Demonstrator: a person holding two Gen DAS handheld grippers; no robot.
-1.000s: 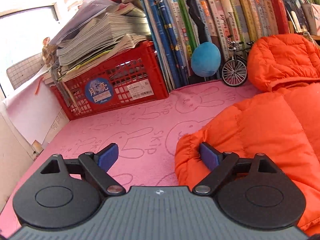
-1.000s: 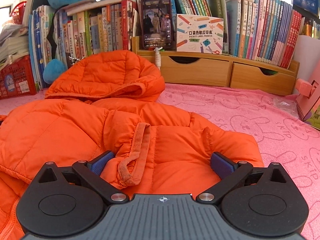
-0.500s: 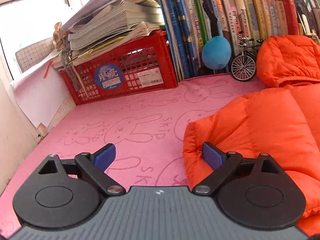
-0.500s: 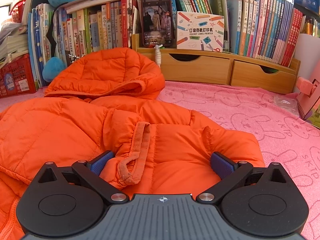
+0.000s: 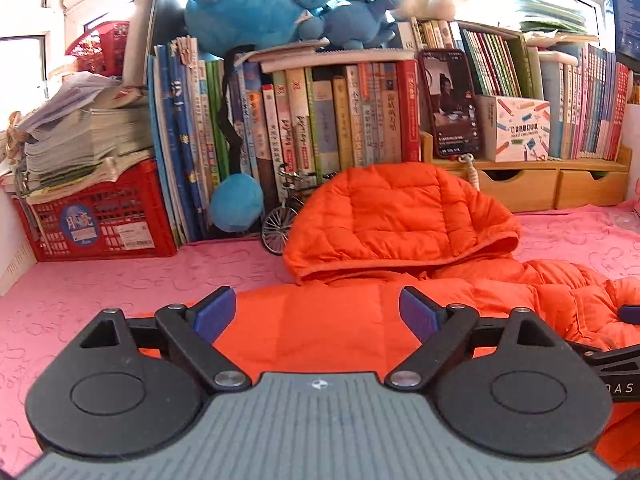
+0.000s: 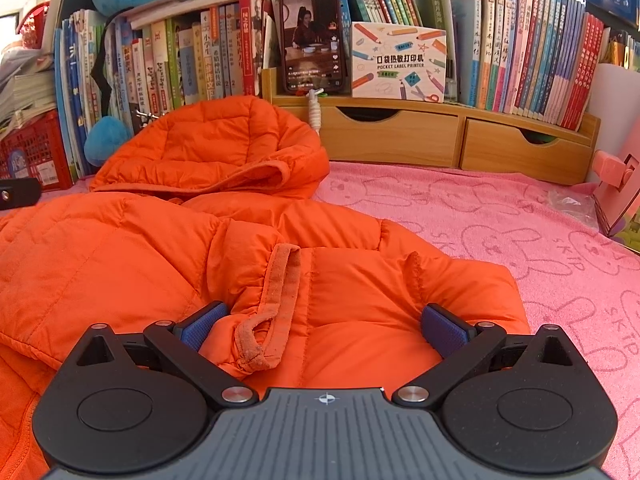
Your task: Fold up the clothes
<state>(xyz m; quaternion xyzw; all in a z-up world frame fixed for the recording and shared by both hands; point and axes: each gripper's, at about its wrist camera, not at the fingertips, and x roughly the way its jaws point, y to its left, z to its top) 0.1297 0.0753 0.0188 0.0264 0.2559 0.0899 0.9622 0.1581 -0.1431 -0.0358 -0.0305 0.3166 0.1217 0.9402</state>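
Jacket [image 5: 332,332] (orange, puffy) lies between both grippers' wide jaws

Child's room: bookshelf [image 5: 360,120], plush toys [image 5: 256,4]

Left wrist: low over jacket [image 5: 340,328], facing bookshelf [image 5: 320,120]. Right wrist: low, close over sleeve cuff [image 6: 276,304], same heading. Shared: hood [image 6: 216,148], phone [image 6: 312,36], books, pink mat [image 6: 500,232].

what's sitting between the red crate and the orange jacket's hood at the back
In the left wrist view: a round blue plush ball and a small model bicycle, between red crate and hood.
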